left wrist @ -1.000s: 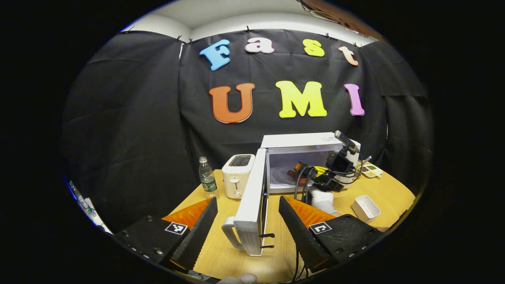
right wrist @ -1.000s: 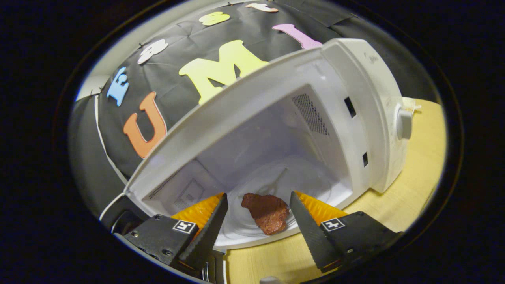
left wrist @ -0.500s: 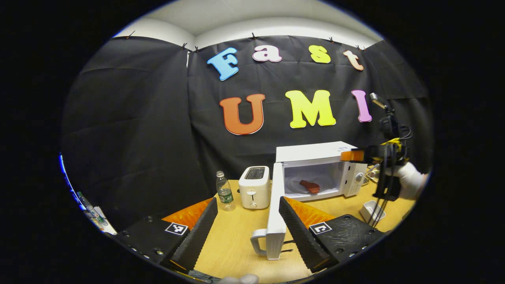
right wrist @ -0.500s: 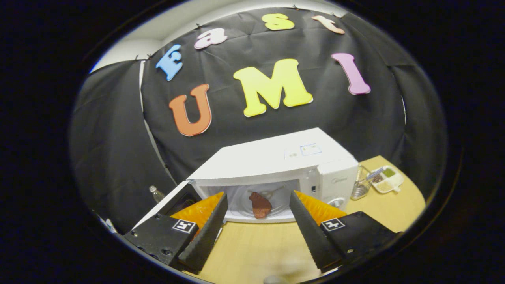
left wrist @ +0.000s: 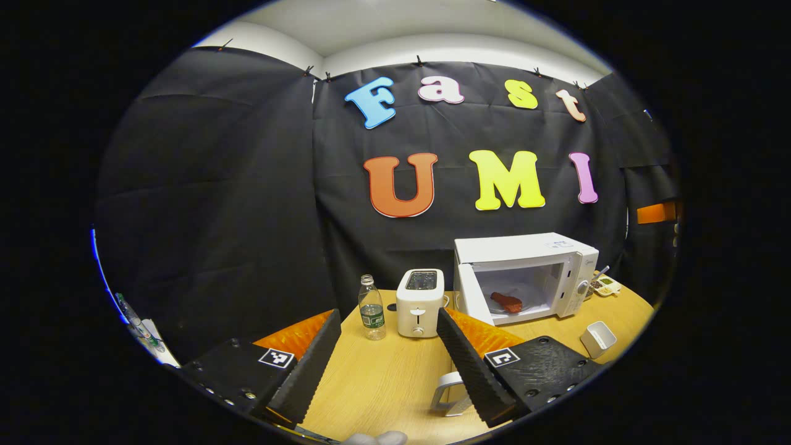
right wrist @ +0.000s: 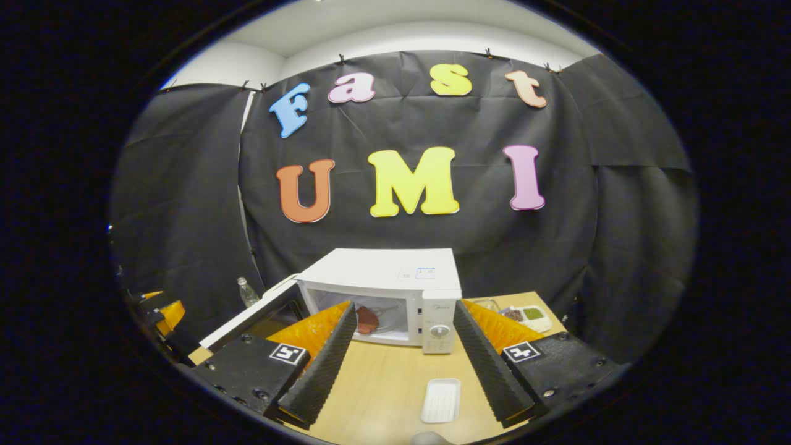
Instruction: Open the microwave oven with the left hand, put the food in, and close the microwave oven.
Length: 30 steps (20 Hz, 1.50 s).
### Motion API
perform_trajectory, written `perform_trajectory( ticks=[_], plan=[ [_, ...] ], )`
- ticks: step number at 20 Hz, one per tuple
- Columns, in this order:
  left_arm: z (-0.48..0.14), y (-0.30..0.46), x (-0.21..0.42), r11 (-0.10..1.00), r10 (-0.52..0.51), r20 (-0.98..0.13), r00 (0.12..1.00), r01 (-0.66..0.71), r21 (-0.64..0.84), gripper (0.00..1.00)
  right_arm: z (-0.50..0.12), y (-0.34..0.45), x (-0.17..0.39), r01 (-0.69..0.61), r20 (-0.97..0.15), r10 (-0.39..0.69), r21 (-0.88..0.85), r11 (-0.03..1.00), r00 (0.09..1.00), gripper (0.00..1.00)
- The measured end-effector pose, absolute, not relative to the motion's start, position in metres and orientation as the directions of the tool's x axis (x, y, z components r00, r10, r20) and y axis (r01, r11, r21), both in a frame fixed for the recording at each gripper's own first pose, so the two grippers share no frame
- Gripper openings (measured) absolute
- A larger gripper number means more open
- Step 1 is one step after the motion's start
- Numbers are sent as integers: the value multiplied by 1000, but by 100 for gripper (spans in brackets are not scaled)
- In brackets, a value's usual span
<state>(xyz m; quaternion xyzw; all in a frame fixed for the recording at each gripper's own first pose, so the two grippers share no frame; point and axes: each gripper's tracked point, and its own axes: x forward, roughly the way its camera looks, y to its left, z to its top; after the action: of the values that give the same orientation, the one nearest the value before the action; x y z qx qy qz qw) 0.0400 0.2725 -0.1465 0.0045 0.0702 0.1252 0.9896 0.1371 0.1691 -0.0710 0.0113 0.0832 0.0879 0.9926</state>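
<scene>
The white microwave point(left wrist: 525, 256) stands at the back of the table with its door point(left wrist: 471, 298) swung wide open toward me. A red-brown piece of food point(left wrist: 507, 302) lies on the turntable inside. My left gripper point(left wrist: 388, 321) is open and pulled back. The door's handle point(left wrist: 446, 390) sits just inside its right finger, with no finger pressing on it. In the right gripper view the microwave point(right wrist: 395, 272) is straight ahead, the food point(right wrist: 367, 319) shows inside, and the door point(right wrist: 247, 321) hangs out to the left. My right gripper point(right wrist: 401, 309) is open and holds nothing.
A white toaster point(left wrist: 420, 301) and a water bottle point(left wrist: 372, 307) stand left of the microwave on the wooden table point(left wrist: 377, 383). A small white tray point(right wrist: 441, 400) lies in front of the microwave. A dish of condiments point(right wrist: 525, 315) sits to its right.
My right gripper has backed out of the oven and away, leaving the food on the turntable. My left gripper has drawn back, so the door's handle is now by its right finger.
</scene>
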Motion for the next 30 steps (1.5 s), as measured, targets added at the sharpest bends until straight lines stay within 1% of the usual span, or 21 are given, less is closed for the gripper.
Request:
perform_trajectory(
  ticks=[1, 2, 3, 4, 5, 6, 8, 9, 10, 11, 12, 13, 14, 16, 17, 18, 21, 23, 28, 30],
  plan=[
    [-149, 274, 41, 971, 238, -136, 962, -236, 26, 88, -74, 163, 128, -158, -173, 165, 51, 986, 971, 91],
    [-152, 276, 43, 973, 233, -128, 964, -231, 29, 96, -77, 156, 121, -142, -187, 151, 64, 988, 971, 92],
    [-157, 280, 46, 972, 233, -133, 963, -231, 32, 88, -81, 147, 115, -121, -201, 132, 69, 990, 971, 91],
    [-165, 285, 46, 969, 245, -154, 957, -242, 42, 96, -84, 139, 109, -103, -218, 116, 68, 992, 969, 91],
    [-177, 290, 48, 970, 244, -179, 953, -241, 40, 92, -87, 134, 103, -90, -226, 103, 69, 994, 969, 92],
    [-188, 288, 47, 972, 236, -206, 950, -235, 31, 77, -87, 129, 99, -78, -233, 92, 71, 994, 968, 91],
    [-202, 293, 50, 968, 250, -218, 944, -244, 55, 36, -91, 123, 94, -61, -250, 76, 65, 996, 965, 91],
    [-212, 292, 49, 971, 239, -237, 942, -231, 62, 15, -88, 122, 92, -55, -258, 71, 68, 996, 964, 100],
    [-219, 283, 52, 981, 196, -236, 952, -189, 51, 15, -88, 121, 91, -51, -265, 70, 78, 996, 962, 100],
    [-219, 278, 53, 984, 176, -216, 960, -169, 51, 0, -90, 121, 90, -45, -274, 68, 91, 995, 959, 92],
    [-225, 273, 53, 988, 154, -219, 964, -146, 55, 0, -90, 120, 89, -39, -281, 67, 106, 994, 957, 92],
    [-233, 273, 55, 989, 146, -230, 962, -137, 53, 0, -91, 120, 87, -35, -286, 67, 117, 993, 956, 100],
    [-239, 271, 58, 990, 140, -239, 961, -133, 44, 0, -91, 118, 87, -31, -286, 63, 116, 993, 956, 92],
    [-245, 266, 61, 991, 132, -249, 959, -127, 34, 0, -91, 114, 85, -28, -295, 55, 96, 995, 954, 91],
    [-248, 261, 62, 993, 120, -253, 960, -117, 25, 10, -91, 113, 84, -27, -297, 54, 95, 995, 953, 92],
    [-253, 257, 64, 994, 106, -260, 960, -106, 16, 0, -91, 112, 82, -28, -298, 57, 103, 994, 953, 92],
    [-267, 251, 68, 995, 100, -288, 952, -100, 14, 0, -102, 109, 80, -31, -319, 69, 122, 992, 945, 92],
    [-265, 245, 66, 995, 97, -291, 952, -99, 7, 0, -104, 106, 77, -32, -333, 75, 133, 991, 940, 92],
    [-262, 212, 68, 998, 58, -293, 954, -53, 25, 0, -106, 92, 77, -22, -343, 67, 134, 991, 937, 92],
    [-258, 189, 68, 1000, 24, -287, 958, -21, 12, 0, -103, 86, 79, -17, -340, 65, 142, 990, 938, 92]
  ],
)
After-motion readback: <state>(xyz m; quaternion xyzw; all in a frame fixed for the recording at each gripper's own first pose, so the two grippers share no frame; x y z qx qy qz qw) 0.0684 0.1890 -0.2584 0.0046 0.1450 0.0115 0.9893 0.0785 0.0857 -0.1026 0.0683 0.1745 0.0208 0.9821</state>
